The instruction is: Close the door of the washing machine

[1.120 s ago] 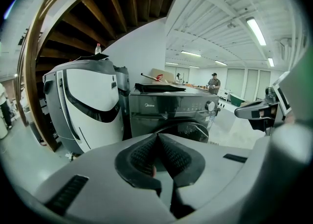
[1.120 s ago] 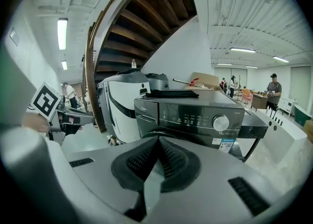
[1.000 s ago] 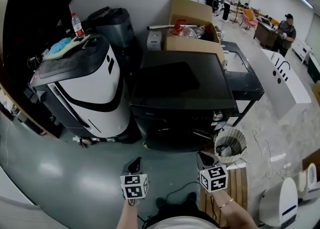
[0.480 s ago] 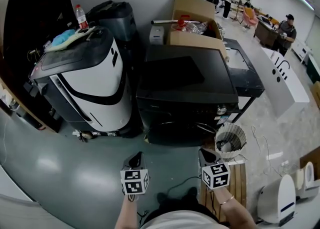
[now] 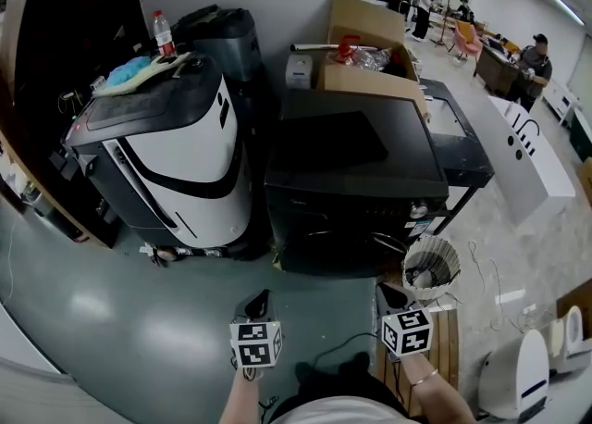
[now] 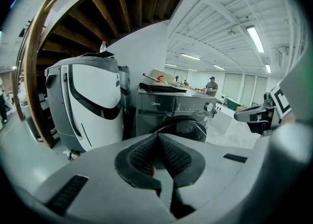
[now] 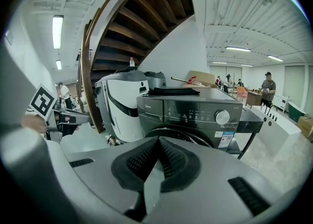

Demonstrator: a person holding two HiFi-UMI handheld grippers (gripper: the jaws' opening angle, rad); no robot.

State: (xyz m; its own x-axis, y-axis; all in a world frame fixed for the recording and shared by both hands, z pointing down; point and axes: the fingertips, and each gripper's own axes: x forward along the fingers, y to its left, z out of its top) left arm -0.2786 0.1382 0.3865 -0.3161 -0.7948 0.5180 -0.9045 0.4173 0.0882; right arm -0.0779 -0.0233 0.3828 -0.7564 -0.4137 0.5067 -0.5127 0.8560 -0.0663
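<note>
1. Dark-grey washing machine (image 5: 356, 168) straight ahead of both grippers, well apart; round door (image 7: 188, 135) low on front, facing them.
2. Shut, nothing held: left gripper (image 5: 256, 304) & right gripper (image 5: 389, 294).
3. Nearer door: right gripper; prob. better placed to push.

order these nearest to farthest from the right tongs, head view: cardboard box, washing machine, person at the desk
1. washing machine, straight ahead of the right tongs
2. cardboard box, behind the machine
3. person at the desk, far back right
</note>
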